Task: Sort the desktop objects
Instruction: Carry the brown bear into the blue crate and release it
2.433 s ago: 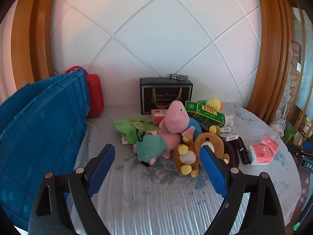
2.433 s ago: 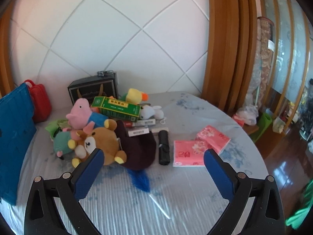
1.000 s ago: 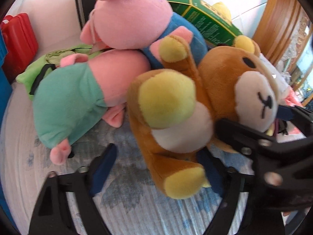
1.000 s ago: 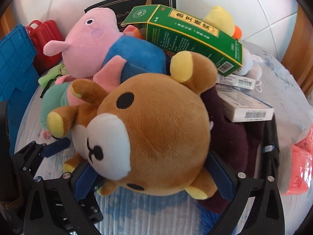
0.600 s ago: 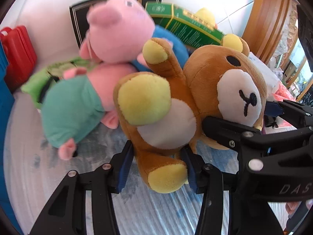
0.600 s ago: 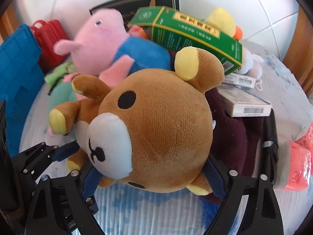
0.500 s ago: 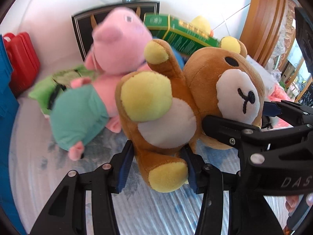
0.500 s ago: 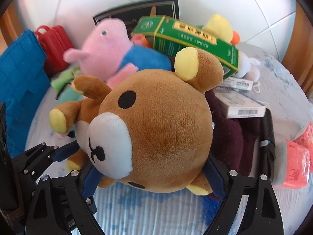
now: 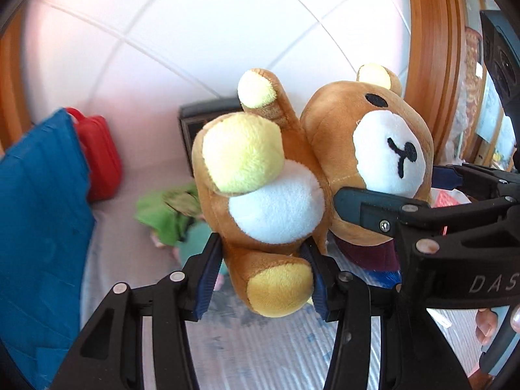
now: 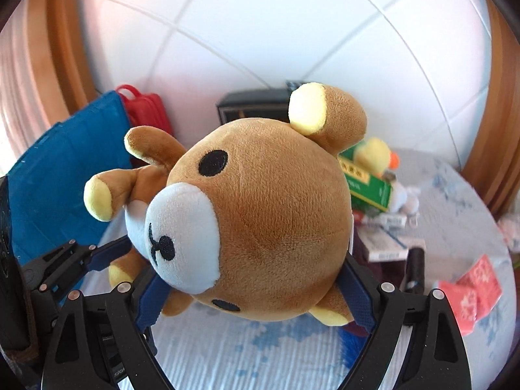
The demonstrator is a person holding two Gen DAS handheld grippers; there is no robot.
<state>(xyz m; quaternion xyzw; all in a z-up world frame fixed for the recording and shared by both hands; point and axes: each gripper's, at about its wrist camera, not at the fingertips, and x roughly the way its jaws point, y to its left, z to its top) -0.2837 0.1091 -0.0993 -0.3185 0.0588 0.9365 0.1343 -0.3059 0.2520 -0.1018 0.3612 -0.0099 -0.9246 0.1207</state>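
Note:
A brown plush bear (image 9: pixel 292 169) with yellow paws and a white muzzle hangs in the air above the table. My left gripper (image 9: pixel 260 266) is shut on its lower body and leg. My right gripper (image 10: pixel 253 289) is shut on its round head (image 10: pixel 269 221); its black frame also shows at the right of the left wrist view (image 9: pixel 422 221). The bear hides most of the pile behind it.
A blue crate (image 9: pixel 35 214) stands at the left with a red case (image 9: pixel 100 156) behind it. A black gift box (image 10: pixel 253 107), a green box (image 10: pixel 367 185), a yellow duck toy (image 10: pixel 373 156), small white boxes (image 10: pixel 383 247), red tissue packs (image 10: pixel 474 289) and green cloth (image 9: pixel 162 211) lie on the table.
Both grippers closed on the bear, then lifted it off the pile. The pig toys and the table have dropped lower and behind it.

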